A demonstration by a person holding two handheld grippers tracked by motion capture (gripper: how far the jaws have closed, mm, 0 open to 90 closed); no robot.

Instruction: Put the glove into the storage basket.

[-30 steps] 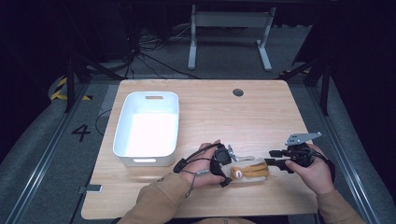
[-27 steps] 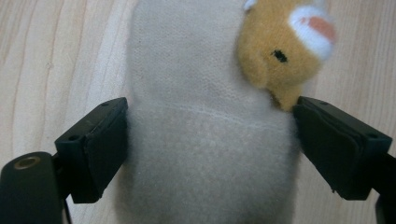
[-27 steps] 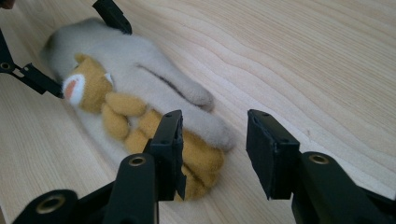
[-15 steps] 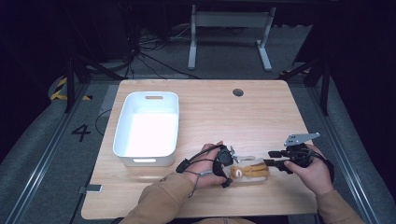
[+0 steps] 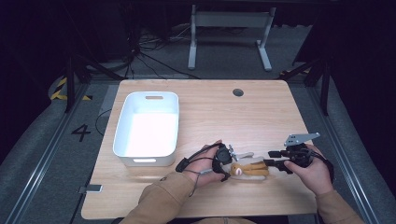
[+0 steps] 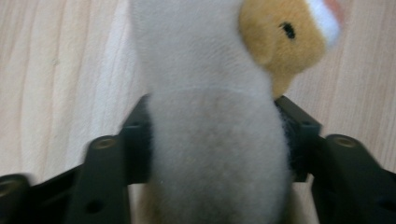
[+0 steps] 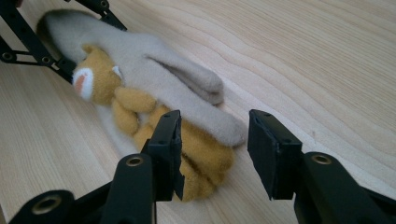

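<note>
Wooden table (image 5: 210, 116) with white bin (image 5: 147, 128); right of the bin lies the plush toy (image 5: 250, 169). Left gripper (image 6: 212, 140), jaws just closing, clamps its grey end as anchor; right gripper (image 7: 212, 149) gapes around its feet, poised to grab

one plush toy (image 5: 250, 169), one white bin (image 5: 147, 128)

Both forearms enter the high view from 6 o'clock, sleeves tan. The left hand (image 5: 205, 163) holds the left gripper (image 5: 227, 161) pointing toward 3 o'clock; its jaws have just been closing and now press on a plush toy (image 6: 215, 140) between them. The right hand (image 5: 312, 170) aims the right gripper (image 5: 271, 158) toward 9 o'clock, jaws apart, gripping nothing.
</note>
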